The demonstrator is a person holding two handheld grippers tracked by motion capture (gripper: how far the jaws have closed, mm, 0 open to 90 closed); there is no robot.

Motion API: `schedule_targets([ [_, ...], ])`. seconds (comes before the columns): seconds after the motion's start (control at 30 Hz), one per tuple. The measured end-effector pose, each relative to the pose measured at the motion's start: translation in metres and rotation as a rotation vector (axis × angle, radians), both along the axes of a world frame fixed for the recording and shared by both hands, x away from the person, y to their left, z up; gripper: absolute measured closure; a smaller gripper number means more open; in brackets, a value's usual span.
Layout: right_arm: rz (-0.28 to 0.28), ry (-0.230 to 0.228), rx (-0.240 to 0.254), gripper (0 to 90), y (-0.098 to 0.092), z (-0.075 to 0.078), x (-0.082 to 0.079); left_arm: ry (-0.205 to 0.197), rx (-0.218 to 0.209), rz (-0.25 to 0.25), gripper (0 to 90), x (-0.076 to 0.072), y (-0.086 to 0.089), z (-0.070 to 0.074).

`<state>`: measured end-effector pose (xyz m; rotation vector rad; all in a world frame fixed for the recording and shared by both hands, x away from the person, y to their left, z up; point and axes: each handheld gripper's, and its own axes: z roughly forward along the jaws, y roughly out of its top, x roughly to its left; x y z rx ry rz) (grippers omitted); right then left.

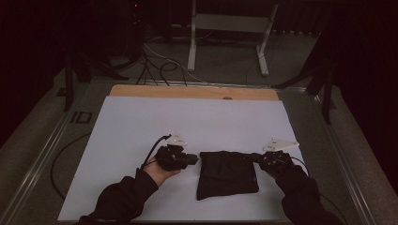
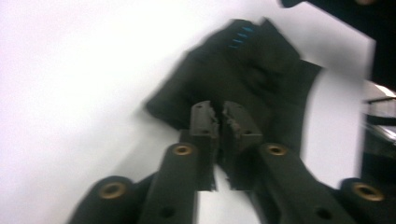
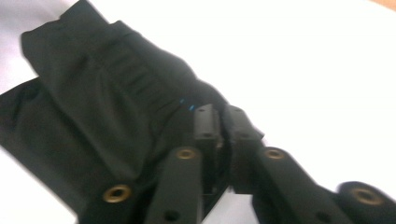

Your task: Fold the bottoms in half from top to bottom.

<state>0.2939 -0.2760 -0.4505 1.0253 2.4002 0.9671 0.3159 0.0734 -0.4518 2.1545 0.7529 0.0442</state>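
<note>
While a folded black cloth garment (image 1: 227, 174) lies on the white sheet (image 1: 141, 126) covering the table, nearer the person's edge and between the two hands, the left gripper (image 1: 191, 158) sits at its left upper corner with its jaws drawn nearly together, nothing clearly caught between them. At the garment's right upper corner, the right gripper (image 1: 257, 157) has its jaws almost closed at the fabric's edge, though I cannot tell whether they pinch it.

Left gripper (image 2: 219, 116) jaws nearly closed, over black cloth (image 2: 233, 70), white surface (image 2: 70, 93)
</note>
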Motion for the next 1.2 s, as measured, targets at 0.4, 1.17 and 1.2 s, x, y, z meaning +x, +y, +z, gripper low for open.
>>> schedule_targets([
  [0.4,-0.026,0.076,0.008,89.8,0.000,-0.027,0.034,0.079,0.013,0.026,89.5,0.029,-0.018,-0.034],
  [1.17,0.015,0.162,0.049,89.9,0.005,-0.041,0.027,0.131,-0.014,-0.096,89.5,0.020,-0.037,-0.043],
  [1.2,0.021,0.164,0.051,89.9,0.005,-0.041,0.026,0.133,-0.023,-0.109,89.5,0.017,-0.036,-0.042],
])
